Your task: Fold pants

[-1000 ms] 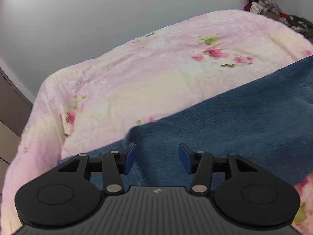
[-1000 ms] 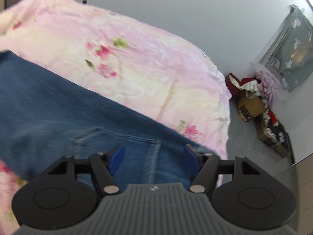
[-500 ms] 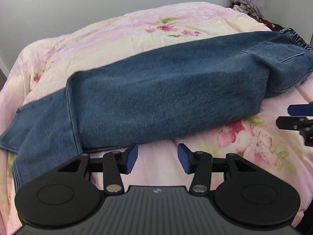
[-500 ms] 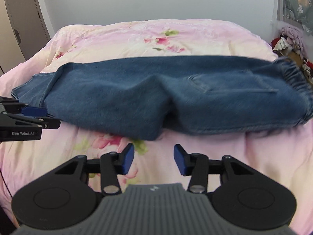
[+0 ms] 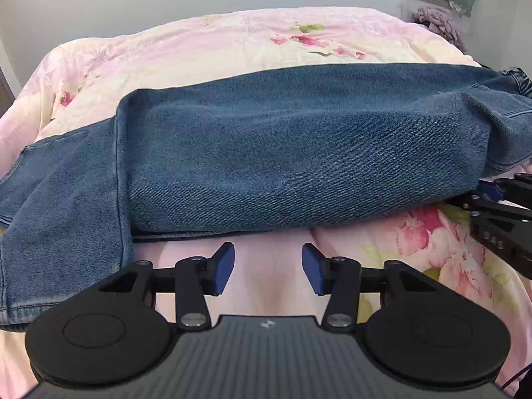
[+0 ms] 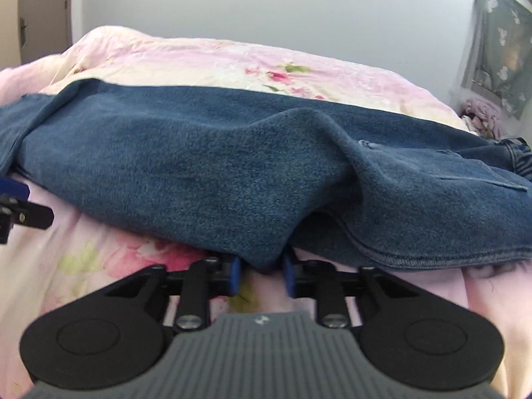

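Note:
Blue denim pants (image 5: 282, 153) lie lengthwise across the pink floral bed, one leg folded over the other, waistband at the right. My left gripper (image 5: 267, 267) is open and empty, just short of the pants' near edge. My right gripper (image 6: 260, 274) has its blue pads on either side of the near crotch fold of the pants (image 6: 232, 179); the jaws are still apart around the cloth. It also shows in the left wrist view (image 5: 490, 194) at the pants' right edge. The left gripper's finger (image 6: 20, 211) shows at the left of the right wrist view.
The pink floral bedspread (image 5: 232, 40) covers the whole bed. A grey wall stands behind. A clothes pile (image 5: 435, 21) and a grey patterned curtain (image 6: 502, 50) are at the far right. A door (image 6: 43, 10) is at the far left.
Both grippers pulled back from over the pants, then moved in low toward the near edge. My right gripper now straddles the crotch fold with narrower jaws.

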The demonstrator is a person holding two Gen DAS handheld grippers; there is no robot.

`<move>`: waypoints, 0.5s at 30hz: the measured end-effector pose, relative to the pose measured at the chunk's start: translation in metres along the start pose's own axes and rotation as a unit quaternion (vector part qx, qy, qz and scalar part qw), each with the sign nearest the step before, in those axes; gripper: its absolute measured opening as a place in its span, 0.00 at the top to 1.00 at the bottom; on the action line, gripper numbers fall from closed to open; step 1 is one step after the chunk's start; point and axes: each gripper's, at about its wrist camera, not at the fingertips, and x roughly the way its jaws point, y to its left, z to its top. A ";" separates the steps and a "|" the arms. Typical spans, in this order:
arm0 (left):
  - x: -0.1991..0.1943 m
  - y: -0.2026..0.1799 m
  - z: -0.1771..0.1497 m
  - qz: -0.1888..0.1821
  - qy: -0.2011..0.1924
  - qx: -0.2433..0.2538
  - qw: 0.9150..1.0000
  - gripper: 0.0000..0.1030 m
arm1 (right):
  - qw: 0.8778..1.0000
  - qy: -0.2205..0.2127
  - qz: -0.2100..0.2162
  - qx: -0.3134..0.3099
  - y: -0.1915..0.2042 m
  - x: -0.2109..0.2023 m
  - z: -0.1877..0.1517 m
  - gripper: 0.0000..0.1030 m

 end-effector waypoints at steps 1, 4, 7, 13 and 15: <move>-0.003 0.001 0.001 0.001 -0.005 0.001 1.000 0.46 | 1.000 -0.001 -0.001 0.003 0.001 -0.009 0.002 0.89; -0.014 0.006 0.002 0.006 -0.018 -0.002 1.000 0.46 | 0.999 0.021 0.011 0.037 -0.002 -0.038 0.014 0.90; -0.025 0.010 0.005 0.004 -0.028 -0.016 0.999 0.45 | 0.996 0.044 0.028 0.068 -0.005 -0.062 0.017 0.91; -0.039 0.002 0.006 0.002 -0.034 0.003 0.999 0.46 | 0.987 0.112 0.051 0.100 -0.012 -0.038 -0.001 0.91; -0.043 -0.002 0.004 0.005 -0.034 0.012 0.999 0.46 | 0.987 0.116 0.056 0.096 -0.013 -0.036 -0.001 0.90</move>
